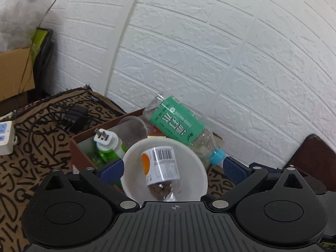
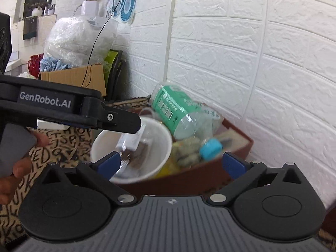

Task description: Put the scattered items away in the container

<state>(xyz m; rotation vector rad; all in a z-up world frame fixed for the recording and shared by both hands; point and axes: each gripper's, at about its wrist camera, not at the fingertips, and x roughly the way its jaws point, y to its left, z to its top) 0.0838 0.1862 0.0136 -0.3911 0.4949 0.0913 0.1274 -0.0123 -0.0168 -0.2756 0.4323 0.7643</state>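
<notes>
At the far left of the left wrist view a white power strip point(image 1: 6, 137) lies on the lettered tablecloth point(image 1: 25, 163), with a black adapter point(image 1: 75, 117) just above and right of it; neither is in the container.

Toward the middle sits the brown box point(image 1: 84, 145), the container, already crowded: a green bottle with a white plug-like cap point(image 1: 107, 145), a clear plastic cup point(image 1: 134, 129), and a soda water bottle point(image 1: 180, 124) leaning on top, its blue cap point(image 1: 217, 156) pointing lower right, probably because there is no room to lie flat.

In front, a white bowl point(image 1: 189, 168) is tipped toward the camera with a small labelled bottle point(image 1: 161, 166) inside. The left gripper point(image 1: 172, 167) stands wide open around the bowl, its blue pads clear of the rim, gripping nothing.

In the right wrist view, the right gripper point(image 2: 171, 161) is likewise spread open and empty, hovering before the box, near the bowl.
</notes>
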